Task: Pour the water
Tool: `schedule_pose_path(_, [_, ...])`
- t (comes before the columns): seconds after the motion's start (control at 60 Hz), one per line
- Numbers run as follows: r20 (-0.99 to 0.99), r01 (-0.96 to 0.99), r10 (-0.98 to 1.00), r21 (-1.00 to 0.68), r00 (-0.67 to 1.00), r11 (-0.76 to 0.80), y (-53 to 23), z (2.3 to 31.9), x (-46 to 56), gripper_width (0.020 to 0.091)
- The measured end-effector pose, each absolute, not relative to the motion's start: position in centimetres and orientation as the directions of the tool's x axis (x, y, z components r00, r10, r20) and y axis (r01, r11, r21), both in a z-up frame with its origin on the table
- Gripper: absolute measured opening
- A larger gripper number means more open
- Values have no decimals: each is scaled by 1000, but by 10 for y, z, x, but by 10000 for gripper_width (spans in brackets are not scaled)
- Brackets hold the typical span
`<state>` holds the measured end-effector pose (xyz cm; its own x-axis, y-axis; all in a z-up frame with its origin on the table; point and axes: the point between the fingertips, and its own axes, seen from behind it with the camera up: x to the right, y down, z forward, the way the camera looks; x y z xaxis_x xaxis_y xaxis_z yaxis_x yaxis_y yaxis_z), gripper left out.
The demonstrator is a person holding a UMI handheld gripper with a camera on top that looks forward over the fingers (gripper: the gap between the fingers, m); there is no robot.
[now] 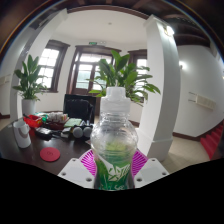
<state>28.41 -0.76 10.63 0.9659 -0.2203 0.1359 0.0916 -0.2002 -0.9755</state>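
Observation:
A clear plastic bottle with a white cap and a green label stands upright between my fingers, filling the middle of the gripper view. My gripper is shut on the bottle, both magenta pads pressing on its sides at the label's height. The bottle is lifted above the dark table. A red round coaster or lid lies on the table to the left of the bottle. No cup shows plainly.
Headphones, a white object and assorted clutter lie on the table's left part. A potted plant stands behind the bottle, another plant at the left window. A white pillar rises on the right.

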Motion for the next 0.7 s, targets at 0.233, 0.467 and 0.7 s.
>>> schedule_pose_path(0.233, [579, 548, -97, -805, 810, -228, 27, 142, 224, 395])
schedule_pose_path(0.467, [949, 937, 12, -308, 315, -164, 85, 169, 134, 394])
schedule_pose_path(0.7, [989, 989, -3, 146, -146, -26, 120, 190, 56, 394])
